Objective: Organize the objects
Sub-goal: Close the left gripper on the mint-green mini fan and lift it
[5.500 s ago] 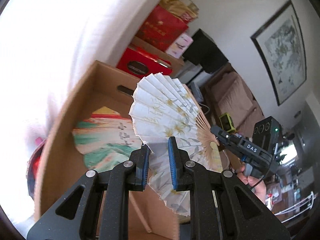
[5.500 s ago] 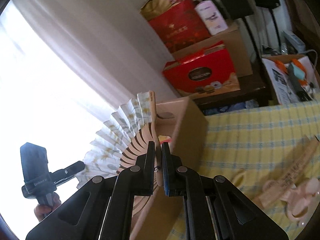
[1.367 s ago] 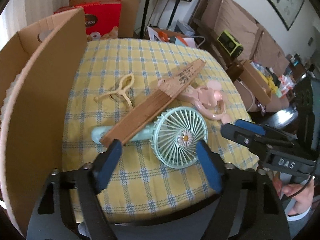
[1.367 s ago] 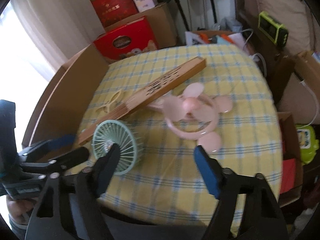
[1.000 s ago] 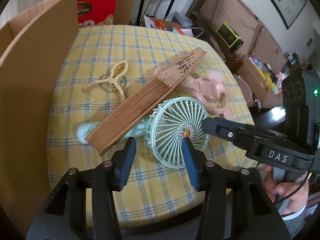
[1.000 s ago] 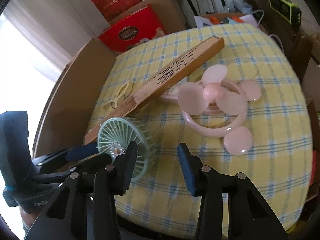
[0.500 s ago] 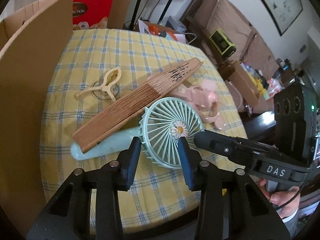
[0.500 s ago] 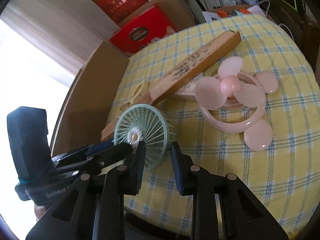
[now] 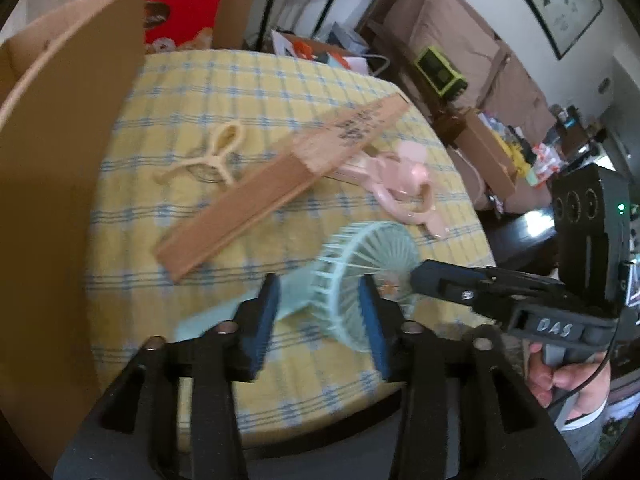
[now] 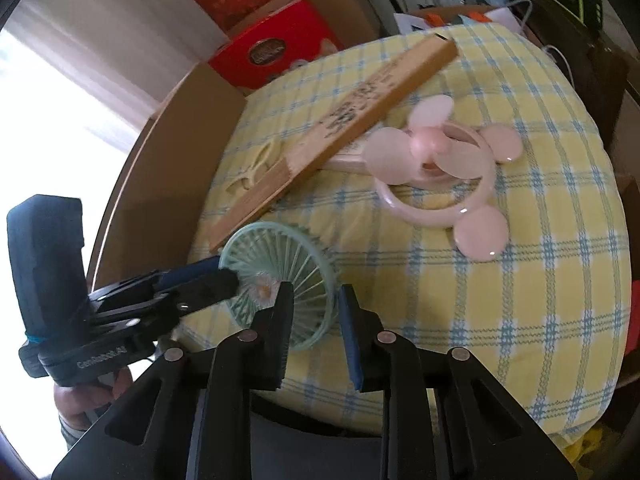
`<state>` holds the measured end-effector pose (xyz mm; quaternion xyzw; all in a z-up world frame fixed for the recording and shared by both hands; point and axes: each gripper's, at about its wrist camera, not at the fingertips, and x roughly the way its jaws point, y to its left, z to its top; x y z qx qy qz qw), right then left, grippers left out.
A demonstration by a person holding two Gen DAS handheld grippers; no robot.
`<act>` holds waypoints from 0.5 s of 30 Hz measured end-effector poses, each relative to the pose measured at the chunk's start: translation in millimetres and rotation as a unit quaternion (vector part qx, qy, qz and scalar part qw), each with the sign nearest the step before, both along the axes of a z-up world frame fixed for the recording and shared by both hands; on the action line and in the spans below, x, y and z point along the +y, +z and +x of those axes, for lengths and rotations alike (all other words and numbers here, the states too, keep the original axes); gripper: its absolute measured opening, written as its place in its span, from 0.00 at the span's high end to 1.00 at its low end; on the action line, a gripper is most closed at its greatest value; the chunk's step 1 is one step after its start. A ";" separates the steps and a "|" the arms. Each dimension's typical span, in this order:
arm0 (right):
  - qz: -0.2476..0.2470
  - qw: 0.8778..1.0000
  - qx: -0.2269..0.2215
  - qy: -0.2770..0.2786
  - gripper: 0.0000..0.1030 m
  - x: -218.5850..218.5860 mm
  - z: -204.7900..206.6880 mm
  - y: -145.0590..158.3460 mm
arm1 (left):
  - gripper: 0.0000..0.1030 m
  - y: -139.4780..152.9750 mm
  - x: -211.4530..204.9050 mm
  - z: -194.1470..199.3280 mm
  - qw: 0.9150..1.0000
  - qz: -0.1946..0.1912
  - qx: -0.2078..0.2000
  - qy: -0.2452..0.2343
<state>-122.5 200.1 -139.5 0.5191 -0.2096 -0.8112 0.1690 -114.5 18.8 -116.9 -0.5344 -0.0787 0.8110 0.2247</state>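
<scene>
A mint green handheld fan [image 9: 360, 276] [image 10: 280, 272] lies at the near edge of the yellow checked table [image 9: 280, 88] [image 10: 540, 280]. My left gripper [image 9: 318, 320] is partly closed around the fan's neck and head; its fingers [image 10: 208, 280] reach the fan's face. My right gripper [image 10: 314, 320] is closing around the fan head's rim; it also shows in the left wrist view [image 9: 424, 280]. A folded wooden fan [image 9: 280, 176] [image 10: 340, 132] lies diagonally beyond, partly over a pink handheld fan [image 9: 400, 184] [image 10: 440, 176].
A large open cardboard box [image 9: 52, 160] [image 10: 160, 168] stands along the table's left side. A cream clip [image 9: 208, 156] lies near the box. Red gift boxes [image 10: 272, 48], a sofa [image 9: 460, 48] and cluttered boxes surround the table.
Both grippers dropped a paper fan into the box, turned to the table, narrowed and closed in on the green fan. Its head now stands tilted up off the cloth.
</scene>
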 end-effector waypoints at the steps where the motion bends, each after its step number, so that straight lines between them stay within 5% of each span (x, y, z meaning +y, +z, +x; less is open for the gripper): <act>1: -0.005 1.000 0.000 -0.004 0.61 1.9 -0.4 -0.4 | 0.45 0.4 -6.5 0.6 1.000 -0.002 -0.001 0.010; 5: -0.013 1.000 0.006 -0.016 0.44 4.4 -4.4 0.7 | 0.41 -3.8 -28.3 3.2 0.999 -0.002 -0.012 0.040; 9: -0.024 1.000 0.002 -0.016 0.43 -1.2 -10.2 -3.6 | 0.28 -11.6 -40.3 7.2 0.998 0.003 -0.014 0.054; 15: -0.033 0.999 -0.007 -0.011 0.43 -7.7 -13.1 -10.8 | 0.28 -23.1 -31.2 11.2 1.000 -0.018 -0.007 0.019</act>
